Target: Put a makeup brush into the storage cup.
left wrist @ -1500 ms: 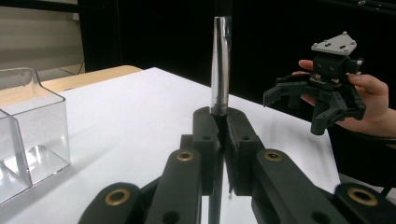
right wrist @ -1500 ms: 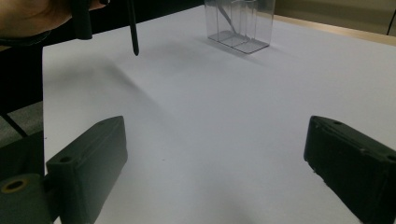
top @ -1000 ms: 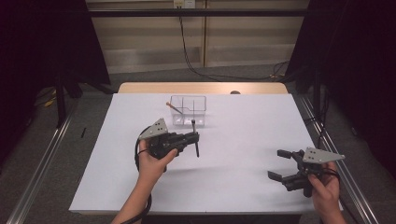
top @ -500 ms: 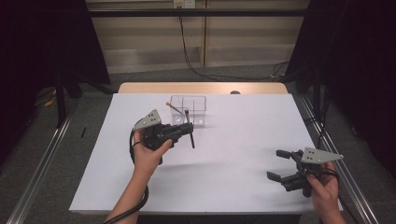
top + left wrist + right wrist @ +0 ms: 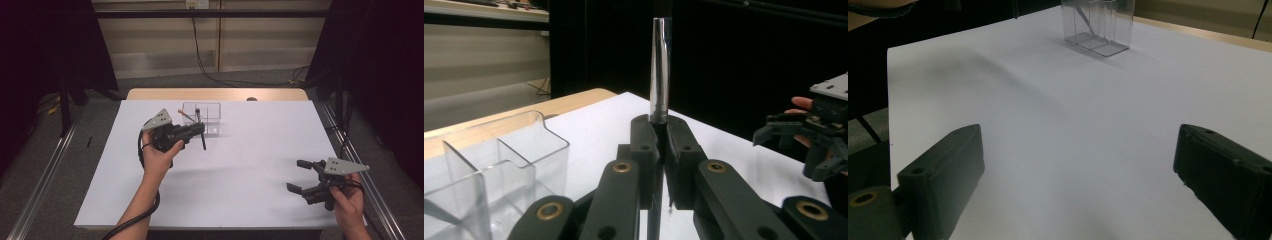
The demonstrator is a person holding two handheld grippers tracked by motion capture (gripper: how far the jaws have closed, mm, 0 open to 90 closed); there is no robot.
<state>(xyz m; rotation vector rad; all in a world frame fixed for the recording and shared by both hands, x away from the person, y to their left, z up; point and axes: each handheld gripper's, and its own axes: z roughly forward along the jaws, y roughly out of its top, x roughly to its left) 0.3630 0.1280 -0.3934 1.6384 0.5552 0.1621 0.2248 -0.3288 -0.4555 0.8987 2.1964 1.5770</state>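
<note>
My left gripper (image 5: 199,131) is shut on a slim dark pen (image 5: 203,143) with a silvery barrel, which it holds nearly upright. It hovers just in front of a clear, divided plastic box (image 5: 211,119) at the far middle of the table. In the left gripper view the pen (image 5: 659,70) rises from between the closed jaws, with the box (image 5: 524,145) to the left. A thin stick with an orange tip (image 5: 184,114) leans in the box's left part. My right gripper (image 5: 296,175) stands open and empty at the near right, and its view shows the jaws (image 5: 1078,185) wide apart over bare table.
A white sheet (image 5: 250,165) covers the table, and a wooden strip (image 5: 215,94) shows at its far edge. Metal rails run along both sides on the floor. Dark curtains hang left and right. The box (image 5: 1098,30) stands far ahead of the right gripper.
The left gripper has risen and moved away from the person and slightly left, carrying the pen closer to the clear box. The right gripper has stayed put.
</note>
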